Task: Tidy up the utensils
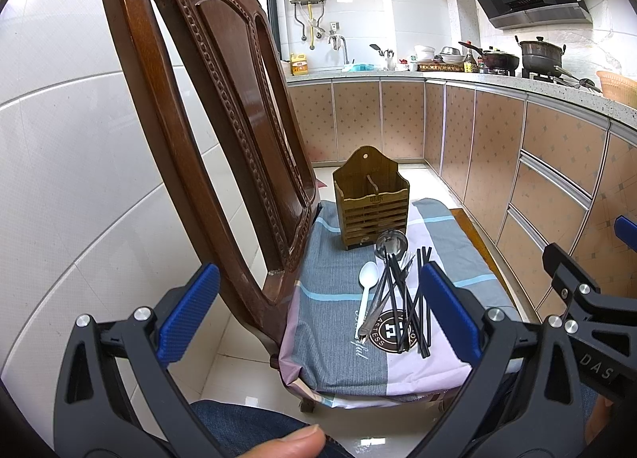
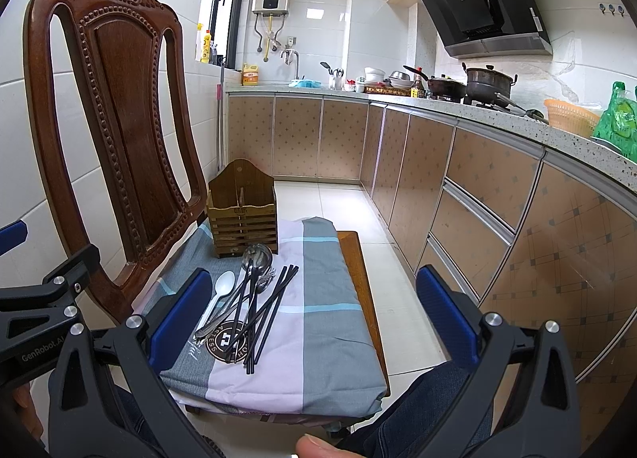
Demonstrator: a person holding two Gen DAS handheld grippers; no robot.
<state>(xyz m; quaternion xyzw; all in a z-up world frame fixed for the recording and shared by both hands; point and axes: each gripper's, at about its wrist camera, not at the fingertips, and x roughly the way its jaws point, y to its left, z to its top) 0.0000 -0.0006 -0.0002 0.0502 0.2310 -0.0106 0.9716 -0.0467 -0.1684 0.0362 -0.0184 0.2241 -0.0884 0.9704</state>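
On the cloth-covered chair (image 2: pixel 119 131) seat, utensils (image 2: pixel 254 306) lie heaped before the wooden holder (image 2: pixel 243 215), my left gripper (image 1: pixel 318 310) and right gripper (image 2: pixel 314 314) both spread wide, holding nothing

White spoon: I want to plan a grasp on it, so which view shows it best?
The left wrist view: the whole white spoon shows, bowl to handle. In the right wrist view a blue finger hides its handle end.

Both wrist views near, facing chair (image 1: pixel 207 131) seat.
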